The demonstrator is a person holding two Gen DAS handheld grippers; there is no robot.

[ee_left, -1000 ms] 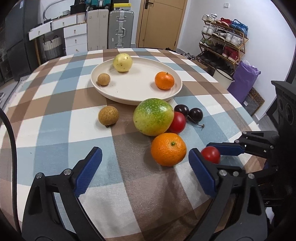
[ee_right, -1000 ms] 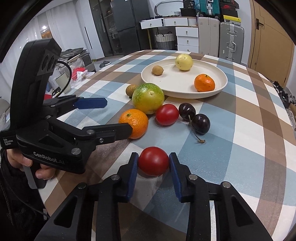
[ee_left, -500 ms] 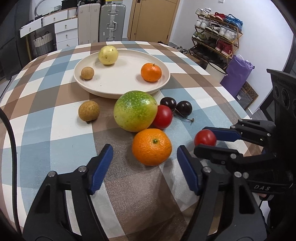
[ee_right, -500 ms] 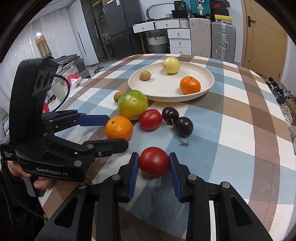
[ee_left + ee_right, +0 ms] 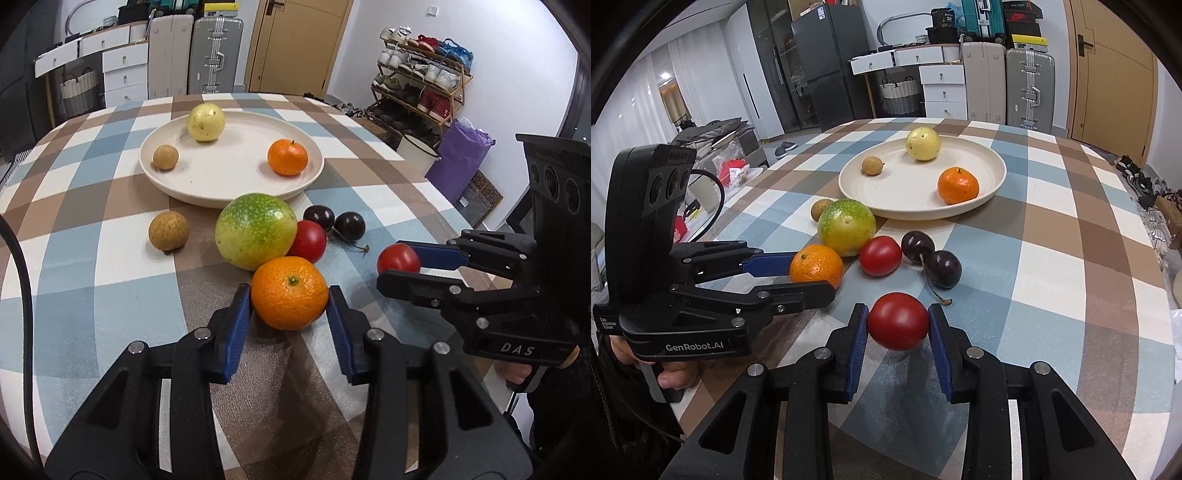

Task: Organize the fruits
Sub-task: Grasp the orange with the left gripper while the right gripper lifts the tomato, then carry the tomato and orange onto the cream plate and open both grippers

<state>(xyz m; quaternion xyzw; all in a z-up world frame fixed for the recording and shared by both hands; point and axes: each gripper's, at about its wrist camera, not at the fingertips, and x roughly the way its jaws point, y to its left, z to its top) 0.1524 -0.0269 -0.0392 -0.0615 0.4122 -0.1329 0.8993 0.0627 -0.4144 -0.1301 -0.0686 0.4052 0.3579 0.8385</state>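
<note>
left wrist view: our left gripper [image 5: 290,297] clamps the near orange [image 5: 289,292] on the checked tablecloth [image 5: 92,258], just before the cream plate [image 5: 229,177]. our right gripper [image 5: 897,321] clamps a red tomato [image 5: 898,320], beside the cherries [image 5: 931,258].

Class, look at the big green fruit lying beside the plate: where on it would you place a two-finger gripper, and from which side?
Grip the green fruit across its widest middle, coming from above. It is round with no stem to hold, and the orange, a red tomato and the plate crowd its sides, so probably only its top and left flank are free.
</note>
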